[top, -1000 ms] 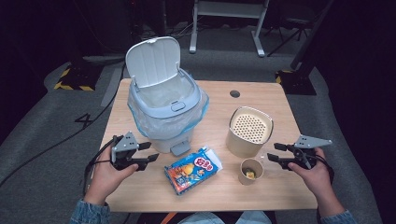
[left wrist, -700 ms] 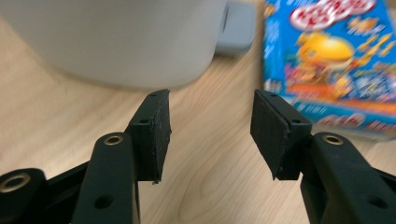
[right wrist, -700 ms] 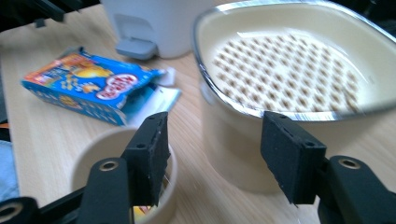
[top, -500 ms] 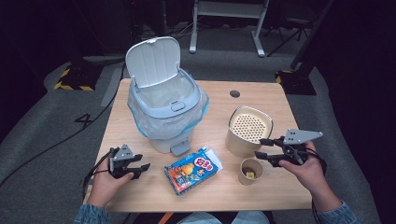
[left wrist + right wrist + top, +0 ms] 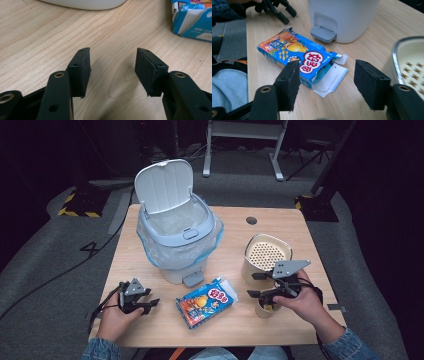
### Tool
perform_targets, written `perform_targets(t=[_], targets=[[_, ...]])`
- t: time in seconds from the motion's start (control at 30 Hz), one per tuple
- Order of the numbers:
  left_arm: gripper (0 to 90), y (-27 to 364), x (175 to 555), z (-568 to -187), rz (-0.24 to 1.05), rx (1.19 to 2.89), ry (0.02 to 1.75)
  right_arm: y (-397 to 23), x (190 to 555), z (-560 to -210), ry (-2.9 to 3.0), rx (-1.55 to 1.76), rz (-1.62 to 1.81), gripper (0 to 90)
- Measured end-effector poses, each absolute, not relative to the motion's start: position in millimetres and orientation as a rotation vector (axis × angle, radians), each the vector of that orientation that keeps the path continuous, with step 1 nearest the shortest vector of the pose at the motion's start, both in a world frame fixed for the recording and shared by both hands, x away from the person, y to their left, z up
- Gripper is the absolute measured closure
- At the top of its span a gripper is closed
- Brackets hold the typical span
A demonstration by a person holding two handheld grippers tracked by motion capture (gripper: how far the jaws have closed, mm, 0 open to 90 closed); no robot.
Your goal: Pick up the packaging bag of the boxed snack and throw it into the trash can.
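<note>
right gripper (image 5: 256, 286) jaws apart, just opening, empty, hiding most of small cup (image 5: 265, 310); left gripper (image 5: 152, 303) jaws apart, empty; snack box (image 5: 192, 18) cut off far right.

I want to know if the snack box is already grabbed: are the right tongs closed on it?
No: in the right gripper view the right tongs stand open above the table, with the blue snack box lying untouched beyond them.

High view overhead, looking forward-down; 2 tool views low, close (sharing snack box (image 5: 297, 58)).
</note>
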State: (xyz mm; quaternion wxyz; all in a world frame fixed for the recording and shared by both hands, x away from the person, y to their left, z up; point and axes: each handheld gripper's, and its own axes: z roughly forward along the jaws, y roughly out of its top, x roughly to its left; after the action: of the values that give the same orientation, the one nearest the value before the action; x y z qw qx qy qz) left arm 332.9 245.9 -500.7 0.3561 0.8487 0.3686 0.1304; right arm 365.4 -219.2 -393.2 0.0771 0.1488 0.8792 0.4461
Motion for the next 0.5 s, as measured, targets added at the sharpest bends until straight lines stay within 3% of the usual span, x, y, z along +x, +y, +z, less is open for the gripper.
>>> perform_targets(t=[0.5], targets=[[43.9, 245.0, 334.9, -503.4, 0.364, 2.186, 0.914, -158.3, 361.0, -406.1, 2.79, 0.228, 1.049, 37.9]])
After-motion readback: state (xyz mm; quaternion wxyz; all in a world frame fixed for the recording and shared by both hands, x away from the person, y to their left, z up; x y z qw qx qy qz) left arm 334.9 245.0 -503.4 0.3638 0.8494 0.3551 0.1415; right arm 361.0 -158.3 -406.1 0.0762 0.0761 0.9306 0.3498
